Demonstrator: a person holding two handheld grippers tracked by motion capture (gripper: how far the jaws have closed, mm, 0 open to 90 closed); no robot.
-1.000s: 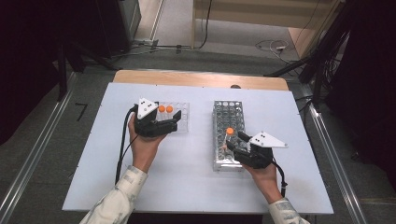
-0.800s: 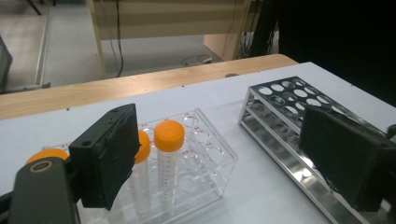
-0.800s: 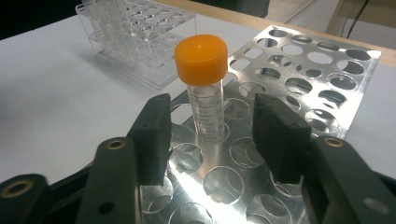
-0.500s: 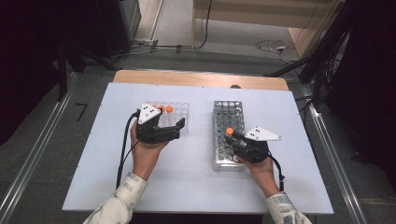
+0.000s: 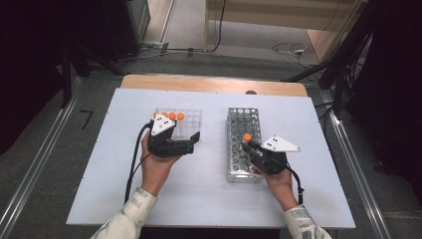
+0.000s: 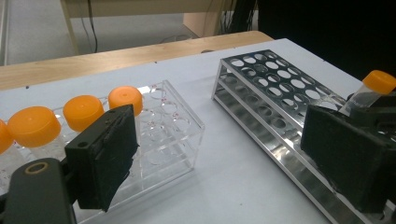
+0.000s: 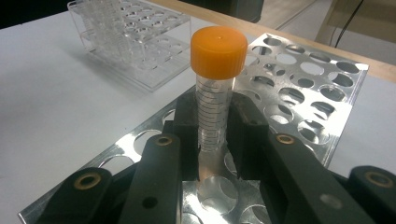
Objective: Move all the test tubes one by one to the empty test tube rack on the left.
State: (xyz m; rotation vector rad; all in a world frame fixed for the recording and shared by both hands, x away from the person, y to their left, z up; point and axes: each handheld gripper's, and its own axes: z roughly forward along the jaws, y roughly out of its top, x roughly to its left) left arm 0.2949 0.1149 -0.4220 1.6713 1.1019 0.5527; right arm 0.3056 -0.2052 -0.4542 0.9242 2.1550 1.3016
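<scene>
The orange-capped tube (image 7: pixel 215 100) is clamped upright between the two black jaws of the right gripper (image 7: pixel 216 135), which have just been closing onto its clear, graduated body; it is held over the holes of the metal tube rack (image 7: pixel 299 93), near that rack's front half in the high view. The left gripper (image 6: pixel 224 158) is held with its jaws wide apart and nothing between them, just in front of the clear plastic rack (image 6: pixel 180 140). Three more orange-capped tubes (image 5: pixel 168 115) are seen standing in the far left row of that clear rack. Both racks rest on the white table (image 5: pixel 209 199), well apart.
</scene>
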